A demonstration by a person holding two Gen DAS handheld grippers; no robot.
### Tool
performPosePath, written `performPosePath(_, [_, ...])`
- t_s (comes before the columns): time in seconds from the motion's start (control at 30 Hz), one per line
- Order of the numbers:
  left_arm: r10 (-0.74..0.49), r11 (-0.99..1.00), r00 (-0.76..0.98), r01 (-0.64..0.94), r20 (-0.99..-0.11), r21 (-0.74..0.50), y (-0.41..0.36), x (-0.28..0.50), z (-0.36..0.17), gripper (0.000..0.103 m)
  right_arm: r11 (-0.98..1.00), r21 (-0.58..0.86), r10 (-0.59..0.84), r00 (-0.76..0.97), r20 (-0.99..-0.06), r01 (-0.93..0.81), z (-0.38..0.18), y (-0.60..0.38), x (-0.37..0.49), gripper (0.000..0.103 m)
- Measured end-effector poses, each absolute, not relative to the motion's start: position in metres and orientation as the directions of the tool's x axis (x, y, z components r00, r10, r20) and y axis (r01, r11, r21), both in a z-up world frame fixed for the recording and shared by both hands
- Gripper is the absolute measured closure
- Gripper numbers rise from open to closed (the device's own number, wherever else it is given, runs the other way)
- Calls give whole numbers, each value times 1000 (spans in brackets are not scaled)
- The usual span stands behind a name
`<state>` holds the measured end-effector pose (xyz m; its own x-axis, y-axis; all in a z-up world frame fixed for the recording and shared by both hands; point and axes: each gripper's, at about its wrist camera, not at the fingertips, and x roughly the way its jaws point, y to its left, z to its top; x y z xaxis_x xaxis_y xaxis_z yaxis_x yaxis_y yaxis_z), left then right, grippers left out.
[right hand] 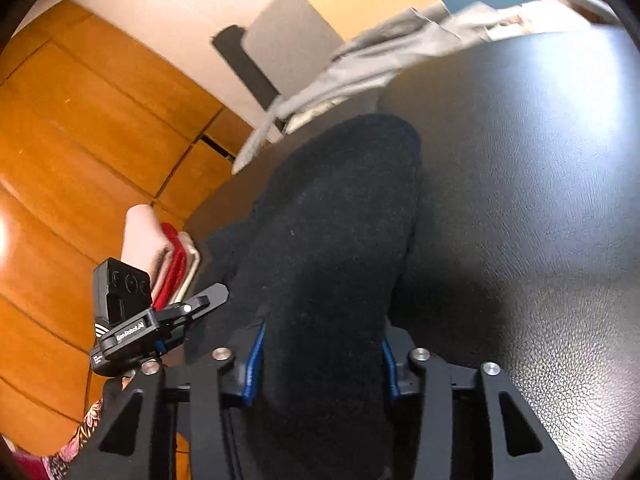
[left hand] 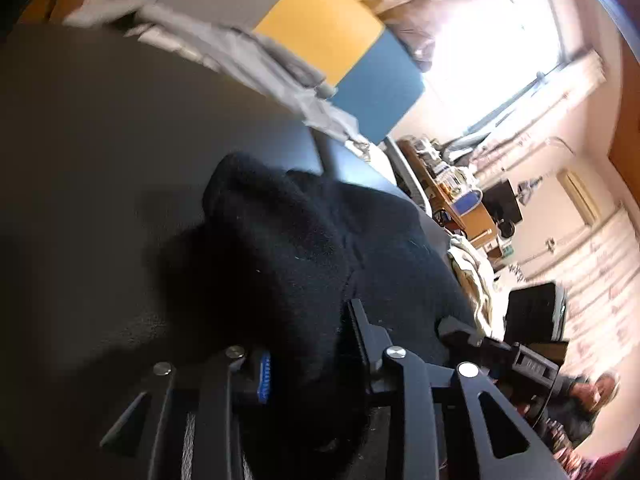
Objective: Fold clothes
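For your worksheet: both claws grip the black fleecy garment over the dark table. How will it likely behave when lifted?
The black garment probably flops: it sags in rounded folds between the claws. Its fuzzy nap suggests it grips rather than slips. It looks bulky, perhaps light for its size.

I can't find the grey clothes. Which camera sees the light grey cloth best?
The left wrist view: the light grey cloth stretches long along the dark table's far edge. The right wrist view shows it too, blurrier, hanging off the corner.
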<state>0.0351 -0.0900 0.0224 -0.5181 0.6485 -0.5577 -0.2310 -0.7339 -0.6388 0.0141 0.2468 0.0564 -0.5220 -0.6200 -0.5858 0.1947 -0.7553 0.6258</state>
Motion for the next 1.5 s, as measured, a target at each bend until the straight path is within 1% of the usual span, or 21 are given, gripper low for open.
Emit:
performPosePath(0.1, [656,-726,-538,-258,-529,-638,-95,46,36,76,-752,613,-634,-524,-569,243,76,240,17,59])
performPosePath(0.23, [653,-724,-583,-294,-483,-624,-110,66,62,76,-712,626,-687,-500,-527,319,105,218,14,59])
performPosePath(0.4, [598,-732,-702,-280,-388,-621,-169,98,108,77,-645,616,-762,-435,-479,453,146,166,-2,59])
performPosePath(0.53, [511,-752,-799,-236,-318,-615,-231,115,152,77,-554,609,-832,-350,-430,567,187,105,-31,59])
performPosePath(0.63, [425,-778,-866,-200,-264,-595,-287,125,195,79,-483,575,-870,-290,-398,660,225,43,-60,59])
performPosePath(0.73, [310,-819,-917,-123,-251,-561,-341,131,233,79,-399,523,-904,-228,-360,753,261,-27,-89,59])
performPosePath(0.8, [220,-840,-936,-38,-275,-541,-377,129,246,79,-340,521,-924,-176,-339,783,277,-77,-113,59])
performPosePath(0.9, [73,-870,-934,112,-350,-479,-425,116,241,79,-302,556,-937,-132,-324,775,278,-133,-148,59])
performPosePath(0.97, [3,-859,-900,221,-436,-462,-454,99,211,79,-303,600,-934,-106,-341,741,258,-168,-173,59])
performPosePath(1.0, [-29,-849,-878,274,-478,-451,-469,90,196,79,-322,629,-925,-91,-370,708,240,-185,-185,58])
performPosePath(1.07, [-32,-803,-812,368,-582,-469,-492,79,153,80,-399,666,-884,-70,-463,631,197,-216,-206,57])
performPosePath(1.1, [-13,-776,-800,387,-600,-499,-500,81,131,77,-441,674,-861,-69,-503,592,174,-222,-212,57])
performPosePath(1.13, [8,-747,-791,401,-611,-530,-507,82,110,74,-473,688,-845,-61,-532,550,150,-225,-218,51])
performPosePath(1.17, [38,-722,-828,364,-559,-588,-512,89,98,70,-459,734,-862,-51,-504,500,133,-222,-223,49])
performPosePath(1.27, [42,-708,-862,331,-505,-624,-515,93,91,70,-400,786,-900,-40,-434,471,119,-207,-225,48])
performPosePath(1.33, [42,-705,-875,316,-482,-634,-514,95,101,72,-410,756,-890,-41,-455,510,126,-208,-224,48])
performPosePath(1.37, [42,-704,-881,308,-471,-639,-514,95,106,79,-420,744,-883,-45,-467,519,130,-213,-225,47])
performPosePath(1.4, [41,-703,-888,300,-459,-644,-514,96,111,80,-426,737,-879,-47,-475,524,135,-215,-224,48])
performPosePath(1.43, [41,-702,-894,292,-447,-649,-513,97,116,81,-420,740,-882,-43,-470,526,140,-216,-222,53])
performPosePath(1.5, [41,-700,-905,276,-423,-658,-512,98,126,82,-395,752,-893,-30,-449,528,151,-220,-216,57])
